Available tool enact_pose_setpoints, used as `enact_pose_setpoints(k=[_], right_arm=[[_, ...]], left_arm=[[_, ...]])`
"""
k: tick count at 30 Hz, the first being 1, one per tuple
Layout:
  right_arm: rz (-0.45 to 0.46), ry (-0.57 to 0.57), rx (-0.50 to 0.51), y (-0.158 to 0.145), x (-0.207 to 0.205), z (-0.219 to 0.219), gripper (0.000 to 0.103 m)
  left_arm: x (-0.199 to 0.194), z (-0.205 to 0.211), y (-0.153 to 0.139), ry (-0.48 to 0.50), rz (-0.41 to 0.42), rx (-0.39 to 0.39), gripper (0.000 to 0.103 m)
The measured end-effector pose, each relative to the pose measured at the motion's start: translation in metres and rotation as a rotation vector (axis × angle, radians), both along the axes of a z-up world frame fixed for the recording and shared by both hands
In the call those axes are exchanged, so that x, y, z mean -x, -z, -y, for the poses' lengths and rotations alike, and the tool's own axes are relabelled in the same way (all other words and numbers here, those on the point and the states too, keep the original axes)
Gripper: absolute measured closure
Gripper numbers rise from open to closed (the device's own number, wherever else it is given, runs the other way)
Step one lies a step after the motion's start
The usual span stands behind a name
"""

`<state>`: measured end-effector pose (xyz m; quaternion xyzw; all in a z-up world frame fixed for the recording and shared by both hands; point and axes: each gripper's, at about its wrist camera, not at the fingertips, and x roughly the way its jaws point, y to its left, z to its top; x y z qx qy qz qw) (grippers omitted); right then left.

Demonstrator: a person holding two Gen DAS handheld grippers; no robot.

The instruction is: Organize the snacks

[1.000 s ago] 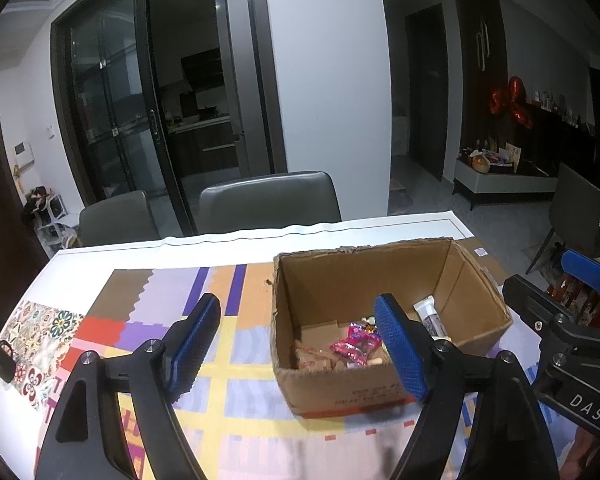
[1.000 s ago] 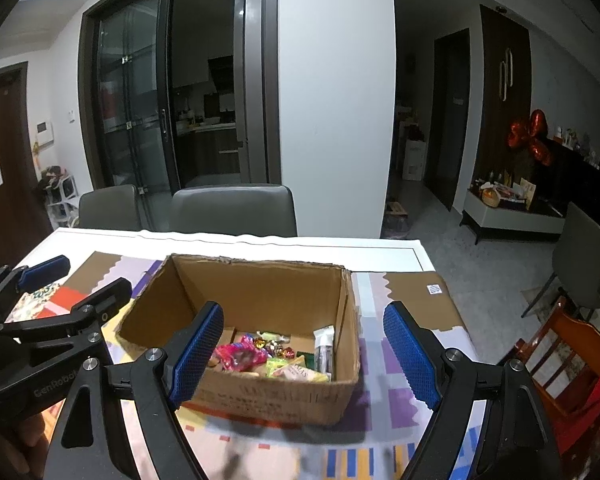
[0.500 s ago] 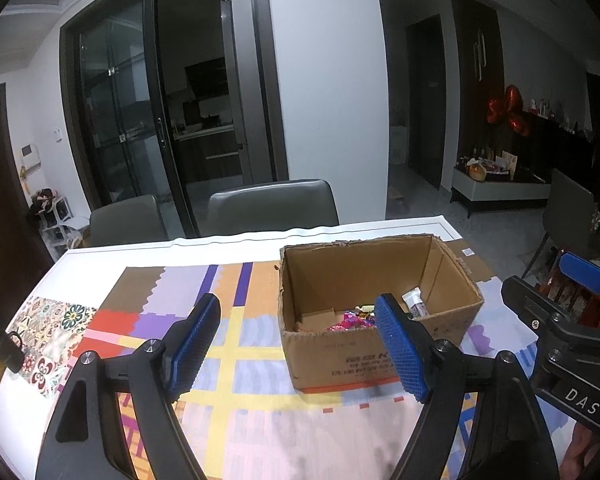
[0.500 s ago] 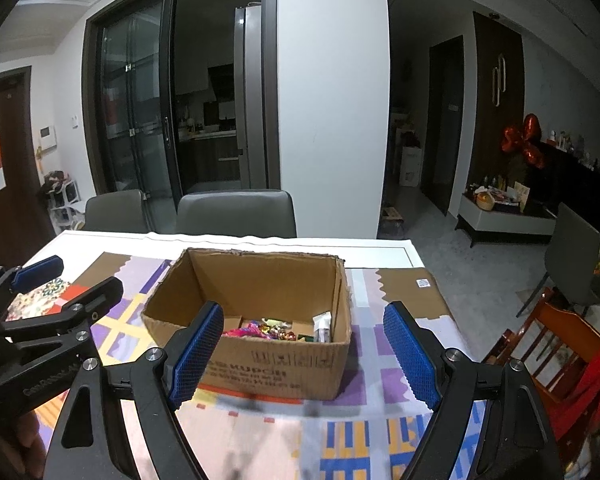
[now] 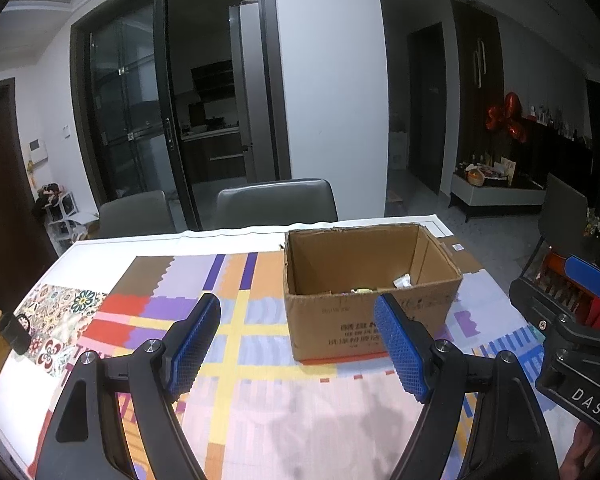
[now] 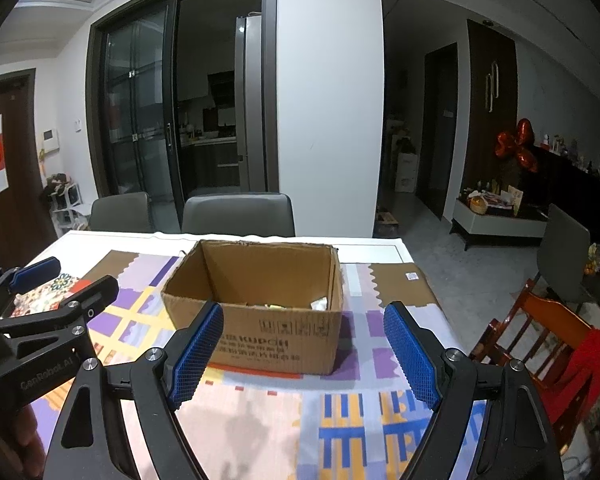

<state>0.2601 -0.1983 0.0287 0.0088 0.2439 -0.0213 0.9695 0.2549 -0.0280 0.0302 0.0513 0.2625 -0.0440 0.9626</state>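
Note:
An open cardboard box (image 5: 364, 312) stands on the table's patterned cloth, also in the right wrist view (image 6: 276, 340). Only the tops of a few snack packets (image 5: 402, 281) show over its near wall, also in the right wrist view (image 6: 319, 303). My left gripper (image 5: 296, 344) is open and empty, held above the cloth in front of the box and to its left. My right gripper (image 6: 304, 348) is open and empty, in front of the box. Each gripper shows at the edge of the other's view.
Two grey chairs (image 5: 276, 204) stand at the table's far side. A wooden chair with a red cloth (image 6: 560, 344) is off the table's right edge. A small dark object (image 5: 14, 330) sits on the cloth at the left edge.
Both grippers have pulled back and lowered away from the box, so the snacks inside are now mostly hidden behind its near wall. Both stay open and empty.

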Motion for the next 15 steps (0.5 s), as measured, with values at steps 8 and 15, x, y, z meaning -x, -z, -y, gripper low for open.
enact_pose_setpoints(k=[8,15], right_arm=[[0.012,-0.002,0.005,-0.002,0.037,-0.002,0.020],[0.006,-0.002,-0.004,0.002,0.063,-0.003,0.020]], left_arm=[[0.035,-0.002,0.005,0.001,0.013,0.006,0.019],[0.066,-0.004,0.015,0.006,0.008,-0.010,0.019]])
